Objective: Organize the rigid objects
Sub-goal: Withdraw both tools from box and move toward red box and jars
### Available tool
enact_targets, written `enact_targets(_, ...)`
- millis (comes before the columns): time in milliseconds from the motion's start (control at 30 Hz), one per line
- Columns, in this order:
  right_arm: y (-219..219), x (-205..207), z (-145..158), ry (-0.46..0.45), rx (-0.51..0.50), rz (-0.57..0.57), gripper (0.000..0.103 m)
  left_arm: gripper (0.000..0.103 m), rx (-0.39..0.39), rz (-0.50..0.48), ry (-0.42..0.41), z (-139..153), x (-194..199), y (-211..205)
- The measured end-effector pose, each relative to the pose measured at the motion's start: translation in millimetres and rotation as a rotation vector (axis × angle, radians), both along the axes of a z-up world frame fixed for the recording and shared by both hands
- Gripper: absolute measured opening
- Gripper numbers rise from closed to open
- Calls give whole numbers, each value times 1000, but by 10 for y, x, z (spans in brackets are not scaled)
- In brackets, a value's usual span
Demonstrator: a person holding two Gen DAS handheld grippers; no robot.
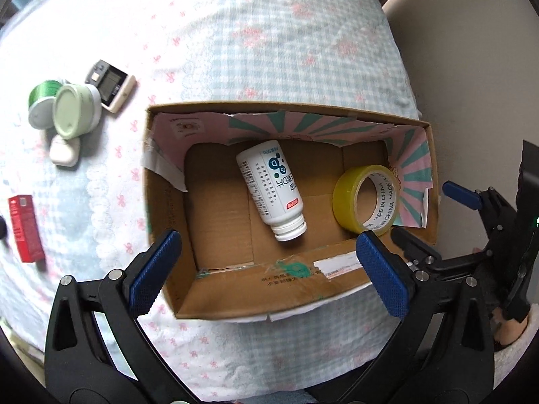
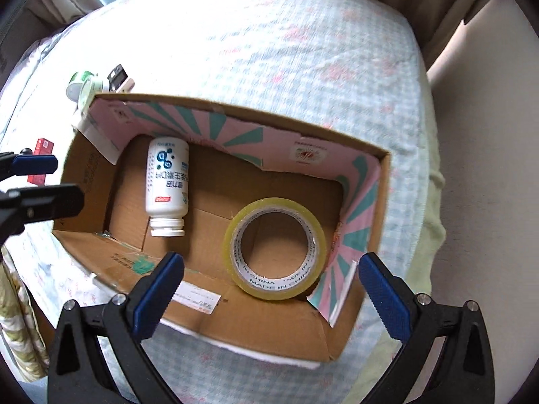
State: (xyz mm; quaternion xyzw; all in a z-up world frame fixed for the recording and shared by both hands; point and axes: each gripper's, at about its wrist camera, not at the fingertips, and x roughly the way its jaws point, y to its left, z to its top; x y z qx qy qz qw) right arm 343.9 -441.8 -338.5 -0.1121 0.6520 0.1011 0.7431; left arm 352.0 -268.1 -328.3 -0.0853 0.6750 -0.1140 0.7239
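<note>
The cardboard box (image 1: 235,282) sits on the patterned bedspread (image 1: 269,50) and already holds two items. The white bottle (image 1: 269,188) lies on its side on the box floor. The yellow tape roll (image 2: 274,247) rests near the box's right end, apart from the bottle.

The left gripper (image 1: 266,271) hangs above the box with its jaws spread wide and nothing between them. The right gripper (image 2: 269,291) hangs over the tape roll, jaws likewise wide and empty.

Five items lie outside the box, on the bedspread to its left: the green wire spool (image 1: 42,96), the pale green jar (image 1: 75,109), the digital timer (image 1: 111,84), the small white case (image 1: 64,151) and the red box (image 1: 25,227). By count, the task appears under half complete. The next pick probably comes from this group.
</note>
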Motion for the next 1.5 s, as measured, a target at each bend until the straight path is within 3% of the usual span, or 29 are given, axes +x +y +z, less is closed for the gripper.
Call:
enact_targets(267, 217, -185, 503, -87, -49, 52, 103, 103, 13, 11, -116, 622, -306, 325)
enact_targets(467, 561, -308, 964, -182, -13, 97, 103, 103, 136, 23, -247, 1168, -665, 762)
enact_targets(533, 704, -332, 1100, -199, 4, 97, 103, 103, 183, 50, -295, 1334, -792, 968)
enact_targets(633, 961, -367, 1317, -226, 27, 86, 103, 103, 177, 101, -349, 1552, -952, 1353)
enact_targets(900, 1877, -537, 1724, -312, 61, 48, 103, 103, 219, 179, -384, 1787, -1231, 2514)
enact_targets(1033, 2349, -563, 1797, -330, 76, -12, 103, 103, 235, 201, -376, 1737, -1321, 3074)
enact_targets(1200, 2871, -495, 1629, -308, 80, -108, 103, 103, 235, 219, -352, 1468, -1311, 3616)
enact_targets(1500, 3459, -198, 987, -274, 77, -265, 103, 103, 215, 245, -228, 363, -1119, 4102)
